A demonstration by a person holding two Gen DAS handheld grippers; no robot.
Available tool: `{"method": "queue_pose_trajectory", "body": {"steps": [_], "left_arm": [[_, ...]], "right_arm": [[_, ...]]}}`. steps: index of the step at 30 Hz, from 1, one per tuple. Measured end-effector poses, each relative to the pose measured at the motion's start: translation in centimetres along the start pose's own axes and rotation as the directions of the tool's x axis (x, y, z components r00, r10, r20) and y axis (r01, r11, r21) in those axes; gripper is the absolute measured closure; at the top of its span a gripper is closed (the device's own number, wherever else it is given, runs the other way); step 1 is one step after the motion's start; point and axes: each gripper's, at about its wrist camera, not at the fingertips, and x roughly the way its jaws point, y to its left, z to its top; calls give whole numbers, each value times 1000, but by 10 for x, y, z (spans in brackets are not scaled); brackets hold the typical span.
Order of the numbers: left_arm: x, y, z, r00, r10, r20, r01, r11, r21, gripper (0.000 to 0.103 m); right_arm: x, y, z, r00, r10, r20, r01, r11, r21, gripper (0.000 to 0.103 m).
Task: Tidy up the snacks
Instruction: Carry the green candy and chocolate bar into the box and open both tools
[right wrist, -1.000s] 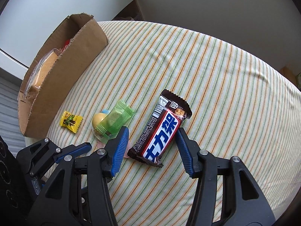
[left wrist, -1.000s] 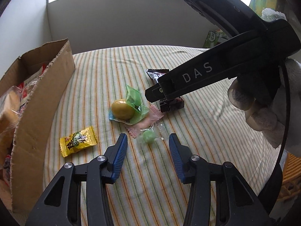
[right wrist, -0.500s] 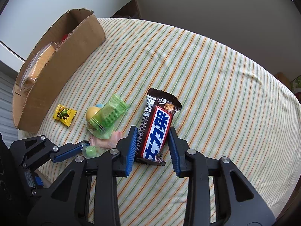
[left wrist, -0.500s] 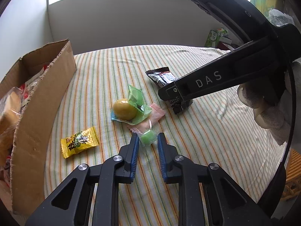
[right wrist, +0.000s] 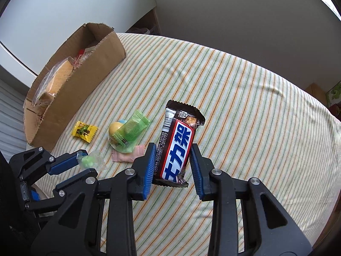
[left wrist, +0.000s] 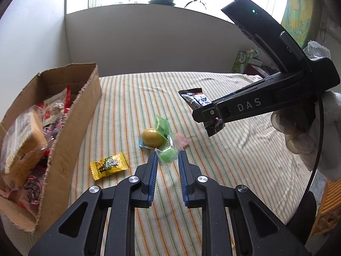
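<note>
Jaws clamped: left gripper (left wrist: 168, 162) pinched green candy (left wrist: 168, 156), right gripper (right wrist: 172, 160) squeezed chocolate bar (right wrist: 178, 147), both lifted above striped desk (right wrist: 245, 117). Yellow sweet (left wrist: 109, 164) lay near cardboard box (left wrist: 70, 132) at left.

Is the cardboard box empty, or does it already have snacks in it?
Already holding snacks. The cardboard box stands open-topped, with wrapped cake and red-wrapped packets piled inside it.
</note>
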Motion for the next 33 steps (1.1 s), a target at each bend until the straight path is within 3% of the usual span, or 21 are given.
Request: {"method": "queue_pose_trajectory", "body": {"steps": [7,15,21,26,33], "left_arm": [[-41,14,6,995,29,99,-28,999,-18,85],[-79,68,9,964,176,198,-149,978,-145,85],[-85,113,0,946,261,190,-210,945,-251,85],[-86,129,-7,931,318,179,-262,924,-279,85],[-85,147,-14,926,346,151,-288,906,-310,85]], "right_arm": [[-30,21,13,997,52,63,-50,998,-31,70],[-46,64,34,984,127,121,-117,990,-82,70],[-41,99,49,976,180,121,-165,978,-127,70],[-27,127,62,972,210,109,-193,970,-151,70],[-9,149,76,972,216,95,-198,966,-169,70]]}}
